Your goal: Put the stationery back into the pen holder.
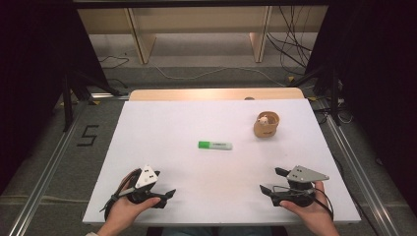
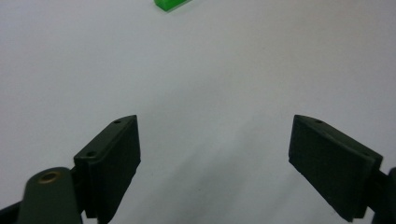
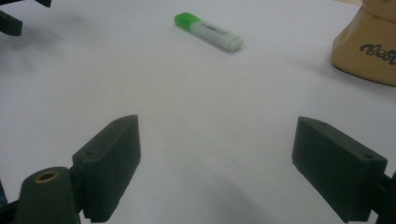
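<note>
Two grippers rest near the front edge of the white table (image 1: 147,123), each in a person's hand. The left gripper (image 1: 167,195) sits toward the front left corner and the right gripper (image 1: 270,182) toward the front right corner, both pointing inward. Both have their jaws spread wide with nothing between them; the gripper views show bare tabletop between the black pads.

Farther in, near the middle of the table, a green highlighter (image 1: 215,145) lies flat, its green cap toward the left edge and its pale body toward the right. Beyond it, toward the back right corner, stands a tan paper cup (image 1: 266,125) with something small and pale inside; what it is I cannot tell.

By my reading the work has not yet begun. The likely next move is a reach forward to the highlighter, with jaws lined up across its narrow body before closing.
</note>
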`<state>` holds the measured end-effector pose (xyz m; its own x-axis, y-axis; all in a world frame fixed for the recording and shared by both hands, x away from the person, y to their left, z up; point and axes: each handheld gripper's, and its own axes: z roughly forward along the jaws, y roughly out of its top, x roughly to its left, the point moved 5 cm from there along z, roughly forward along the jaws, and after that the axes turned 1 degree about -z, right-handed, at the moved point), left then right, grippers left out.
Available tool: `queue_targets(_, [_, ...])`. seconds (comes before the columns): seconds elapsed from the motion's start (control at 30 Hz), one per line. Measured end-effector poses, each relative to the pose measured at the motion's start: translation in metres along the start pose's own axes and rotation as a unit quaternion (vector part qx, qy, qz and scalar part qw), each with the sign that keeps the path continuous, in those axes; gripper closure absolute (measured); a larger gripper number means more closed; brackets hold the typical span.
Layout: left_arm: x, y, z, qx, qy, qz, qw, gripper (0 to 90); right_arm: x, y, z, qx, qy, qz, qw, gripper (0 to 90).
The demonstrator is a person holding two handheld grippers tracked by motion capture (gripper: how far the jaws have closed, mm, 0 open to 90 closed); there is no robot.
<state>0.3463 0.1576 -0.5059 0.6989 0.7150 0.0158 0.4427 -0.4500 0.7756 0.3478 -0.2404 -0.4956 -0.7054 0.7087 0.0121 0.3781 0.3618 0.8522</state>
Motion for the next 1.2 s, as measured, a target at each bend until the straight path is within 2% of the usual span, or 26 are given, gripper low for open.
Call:
queue_targets(0.1, [0.000, 0.000, 0.001, 0.000, 0.000, -0.003, 1.0000, 17.1, 0.001, 0.004, 0.006, 0.009, -0.005, 0.004, 0.9999, 26.8])
queue_targets(0.17, [-0.001, 0.000, 0.002, 0.002, 0.000, -0.002, 1.0000, 17.4, 0.003, 0.006, 0.013, 0.017, 0.008, 0.007, 0.9998, 35.2])
queue_targets(0.3, [-0.002, 0.001, 0.002, 0.003, 0.002, 0.000, 1.0000, 18.0, 0.007, 0.014, 0.030, 0.035, 0.030, -0.014, 0.9988, 57.3])
queue_targets(0.37, [-0.003, 0.002, 0.003, 0.002, 0.001, -0.001, 1.0000, 18.0, 0.007, 0.020, 0.038, 0.052, 0.031, -0.027, 0.9978, 62.6])
queue_targets(0.4, [-0.003, 0.002, 0.003, 0.002, 0.000, 0.000, 1.0000, 18.0, 0.007, 0.024, 0.042, 0.059, 0.037, -0.036, 0.9969, 65.2])
queue_targets(0.43, [-0.003, 0.002, 0.003, 0.002, 0.000, -0.001, 1.0000, 18.1, 0.007, 0.028, 0.046, 0.064, 0.040, -0.059, 0.9954, 66.9])
queue_targets(0.5, [-0.004, 0.002, 0.004, 0.004, 0.000, -0.001, 1.0000, 18.3, 0.009, 0.035, 0.055, 0.089, 0.037, -0.121, 0.9879, 68.5])
queue_targets(0.53, [-0.004, 0.002, 0.004, 0.004, 0.001, -0.003, 1.0000, 18.3, 0.010, 0.039, 0.060, 0.092, 0.035, -0.139, 0.9854, 69.6])
queue_targets(0.57, [-0.004, 0.001, 0.005, 0.005, 0.001, -0.002, 1.0000, 18.4, 0.010, 0.043, 0.065, 0.092, 0.036, -0.146, 0.9843, 71.5])
queue_targets(0.6, [-0.004, 0.002, 0.005, 0.005, 0.000, -0.003, 1.0000, 18.4, 0.010, 0.046, 0.070, 0.098, 0.034, -0.146, 0.9838, 73.4])
queue_targets(0.63, [-0.003, 0.002, 0.005, 0.005, 0.000, -0.002, 1.0000, 18.4, 0.009, 0.049, 0.074, 0.101, 0.028, -0.140, 0.9847, 77.4])
queue_targets(0.73, [-0.003, 0.003, 0.005, 0.002, 0.000, -0.004, 1.0000, 18.4, 0.003, 0.057, 0.086, 0.094, 0.015, -0.090, 0.9914, 87.8])
queue_targets(0.77, [-0.003, 0.003, 0.006, 0.004, -0.001, -0.003, 1.0000, 18.5, 0.000, 0.061, 0.090, 0.084, 0.012, -0.085, 0.9928, 90.0])
queue_targets(0.87, [-0.003, 0.003, 0.006, 0.004, -0.001, -0.004, 1.0000, 18.4, -0.005, 0.066, 0.098, 0.084, 0.008, -0.075, 0.9936, 90.0])
queue_targets(0.97, [-0.003, 0.003, 0.007, 0.005, 0.001, -0.004, 1.0000, 18.7, -0.011, 0.074, 0.116, 0.088, 0.007, -0.062, 0.9941, 90.0])
queue_targets(1.13, [-0.004, 0.003, 0.007, 0.004, 0.002, -0.004, 1.0000, 18.8, -0.021, 0.082, 0.137, 0.094, -0.014, -0.053, 0.9941, 90.0])
queue_targets(1.2, [-0.004, 0.003, 0.007, 0.006, 0.001, -0.002, 1.0000, 18.8, -0.026, 0.084, 0.145, 0.093, -0.019, -0.043, 0.9946, 90.0])
